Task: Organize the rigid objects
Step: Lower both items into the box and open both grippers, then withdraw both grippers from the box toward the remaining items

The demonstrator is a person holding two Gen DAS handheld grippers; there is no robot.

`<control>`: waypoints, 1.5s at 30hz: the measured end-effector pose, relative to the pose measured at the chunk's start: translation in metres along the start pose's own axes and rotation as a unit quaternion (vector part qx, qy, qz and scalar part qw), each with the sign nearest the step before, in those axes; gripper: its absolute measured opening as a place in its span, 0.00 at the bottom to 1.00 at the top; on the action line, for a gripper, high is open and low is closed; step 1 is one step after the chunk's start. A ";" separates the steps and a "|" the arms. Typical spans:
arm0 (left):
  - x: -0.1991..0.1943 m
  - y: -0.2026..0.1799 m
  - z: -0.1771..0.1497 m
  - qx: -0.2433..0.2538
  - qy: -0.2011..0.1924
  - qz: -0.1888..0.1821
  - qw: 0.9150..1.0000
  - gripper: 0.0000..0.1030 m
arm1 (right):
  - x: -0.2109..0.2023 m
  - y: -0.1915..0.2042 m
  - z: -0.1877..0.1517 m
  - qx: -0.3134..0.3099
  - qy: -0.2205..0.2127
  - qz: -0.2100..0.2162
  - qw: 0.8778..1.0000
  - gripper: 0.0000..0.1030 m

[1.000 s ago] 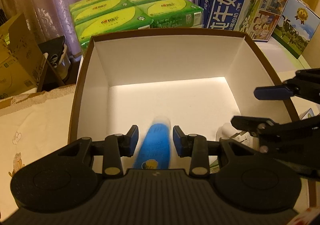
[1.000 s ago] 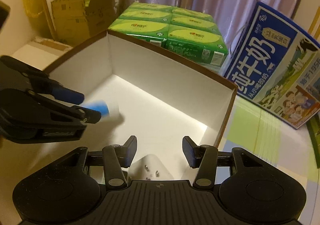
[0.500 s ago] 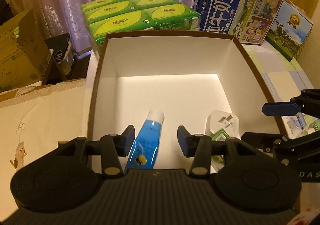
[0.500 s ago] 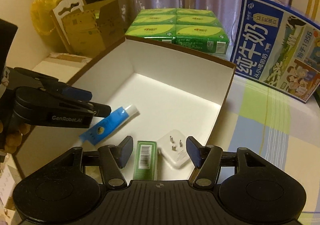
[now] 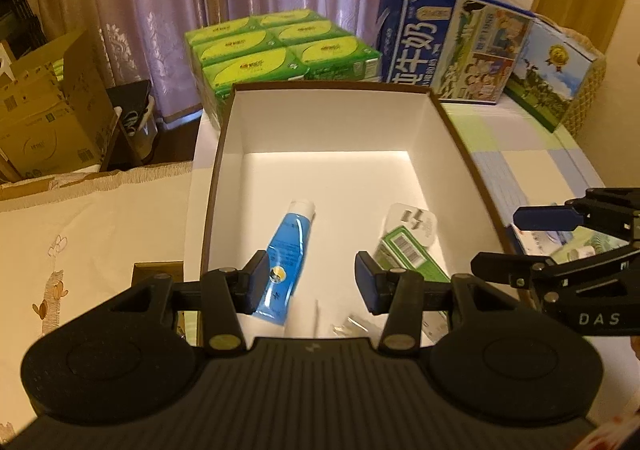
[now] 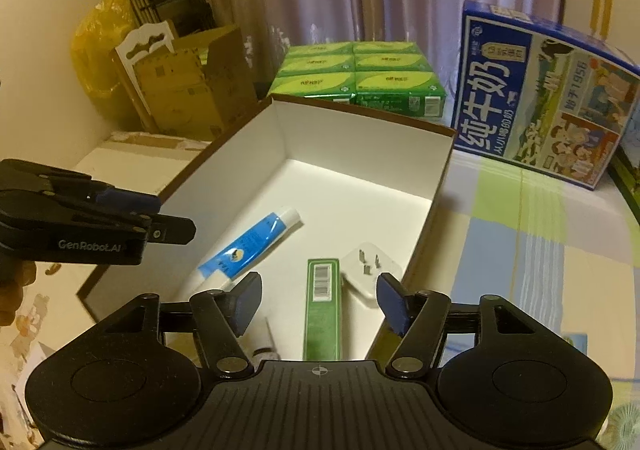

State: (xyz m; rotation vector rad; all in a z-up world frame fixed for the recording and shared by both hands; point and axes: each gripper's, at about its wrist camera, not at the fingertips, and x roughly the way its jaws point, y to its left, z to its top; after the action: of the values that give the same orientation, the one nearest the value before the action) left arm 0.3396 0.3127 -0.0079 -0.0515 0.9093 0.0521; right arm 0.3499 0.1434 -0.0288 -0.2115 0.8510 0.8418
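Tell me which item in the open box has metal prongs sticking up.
The white charger plug, by the box's right wall beside the green carton. The blue tube has none.

From my right tongs, spread wide and holding nothing, I look into the white box. On its floor lie a blue tube, a green carton and a white plug adapter touching the carton. My left tongs hang over the box's left wall, parted.
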 end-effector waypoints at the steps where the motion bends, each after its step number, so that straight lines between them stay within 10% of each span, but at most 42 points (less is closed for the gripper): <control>1: -0.004 -0.002 -0.002 0.001 -0.001 -0.002 1.000 0.41 | -0.005 0.001 -0.003 0.004 -0.002 -0.001 1.000 0.60; 23: -0.063 -0.081 -0.062 0.010 -0.008 -0.045 0.999 0.41 | -0.093 -0.019 -0.081 0.058 -0.019 -0.007 0.998 0.61; 45: -0.060 -0.211 -0.093 0.019 0.018 -0.083 0.996 0.41 | -0.166 -0.123 -0.160 0.119 0.021 -0.031 0.992 0.61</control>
State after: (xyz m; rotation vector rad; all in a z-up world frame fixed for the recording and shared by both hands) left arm 0.2436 0.0942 -0.0132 -0.0916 0.9398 -0.1207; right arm 0.2859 -0.1097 -0.0310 -0.0455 0.9714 0.6730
